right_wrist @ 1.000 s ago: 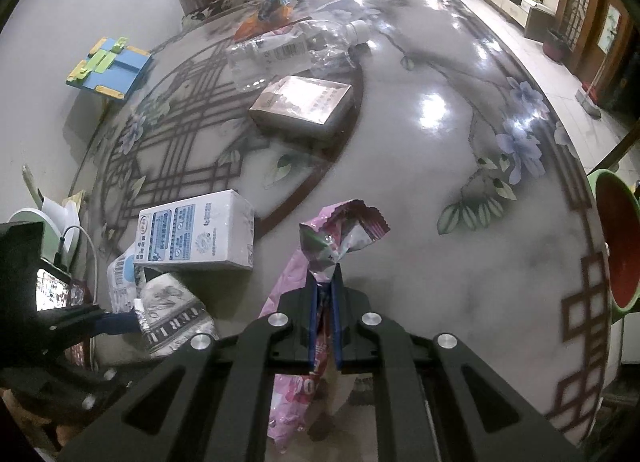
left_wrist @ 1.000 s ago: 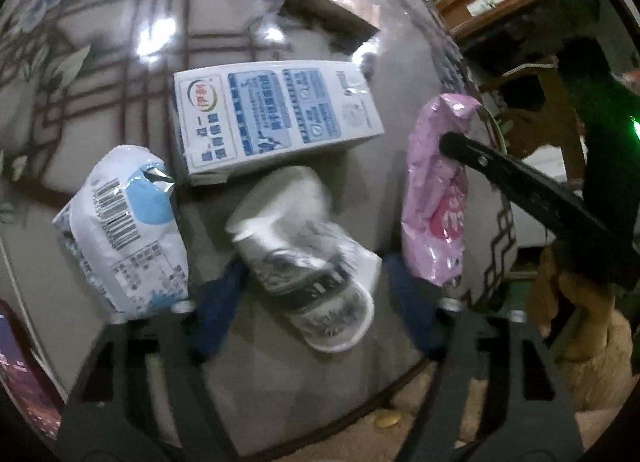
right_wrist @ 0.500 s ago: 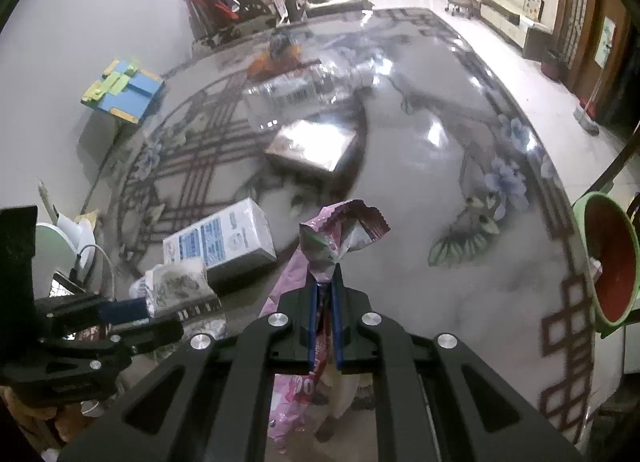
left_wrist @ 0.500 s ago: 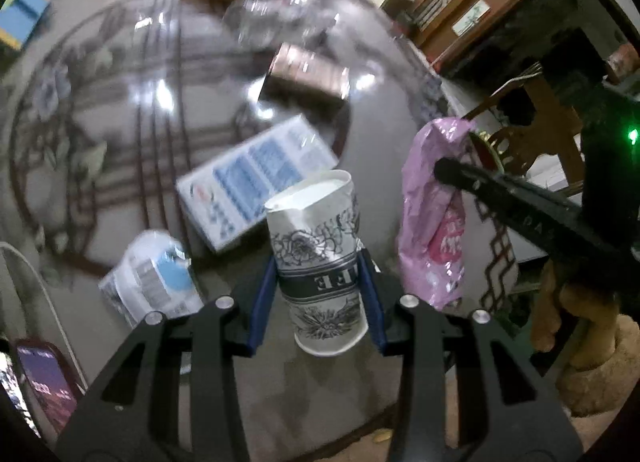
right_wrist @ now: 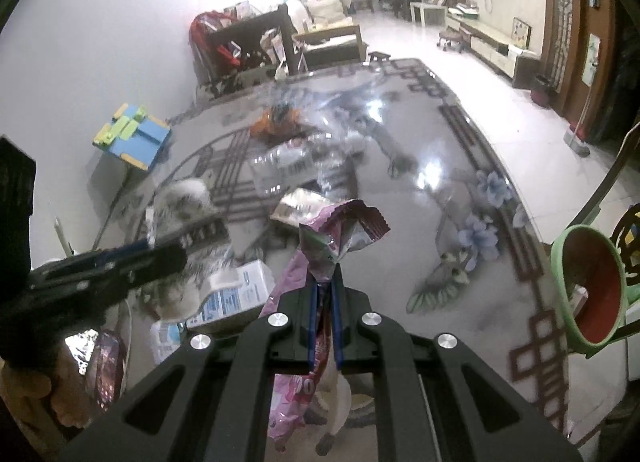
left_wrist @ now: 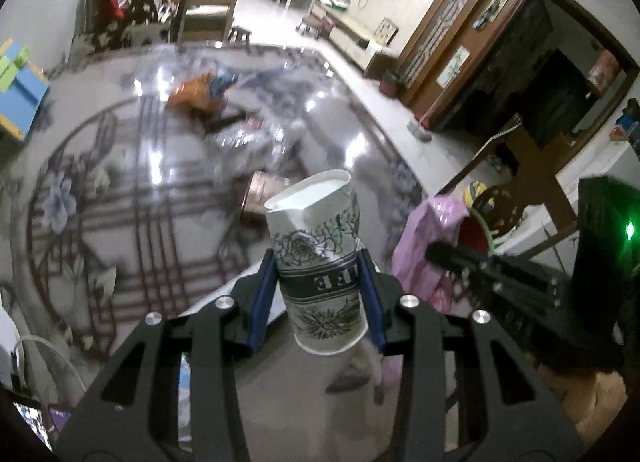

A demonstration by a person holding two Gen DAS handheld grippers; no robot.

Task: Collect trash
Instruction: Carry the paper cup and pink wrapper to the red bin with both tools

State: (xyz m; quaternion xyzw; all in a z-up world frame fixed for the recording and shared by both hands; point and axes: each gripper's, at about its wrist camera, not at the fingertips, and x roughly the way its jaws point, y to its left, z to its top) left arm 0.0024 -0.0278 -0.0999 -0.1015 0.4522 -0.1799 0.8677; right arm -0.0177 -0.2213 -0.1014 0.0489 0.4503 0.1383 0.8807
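Left wrist view shows the left tongs (left_wrist: pixel 322 286) closed on a paper cup (left_wrist: pixel 320 258), blue pads pressing its printed band on both sides, mouth up and leaning slightly away from the camera. The cup hangs clear of the worktop (left_wrist: pixel 120 190), held only by that squeeze. Beside it, the right tongs (right_wrist: pixel 324 314) are pinched fully shut on a pink wrapper (right_wrist: pixel 320 262), whose crumpled top sticks up past the tips while its tail dangles below.

Both pieces look ready to go to the bin (right_wrist: pixel 588 286), the green-rimmed, red-lined container standing past the worktop's edge on the right of the right wrist view. To carry them well, I would keep the squeeze on the cup even, since thin paper walls buckle easily and a crushed cup can slip out. Holding it mouth-up should keep any dregs inside. The wrapper's loose tail could snag the worktop's edge, so it wants a high, smooth path. More trash remains on the worktop: a milk carton (right_wrist: pixel 236 294), a clear plastic bottle (right_wrist: pixel 288 170) and an orange packet (right_wrist: pixel 280 122).
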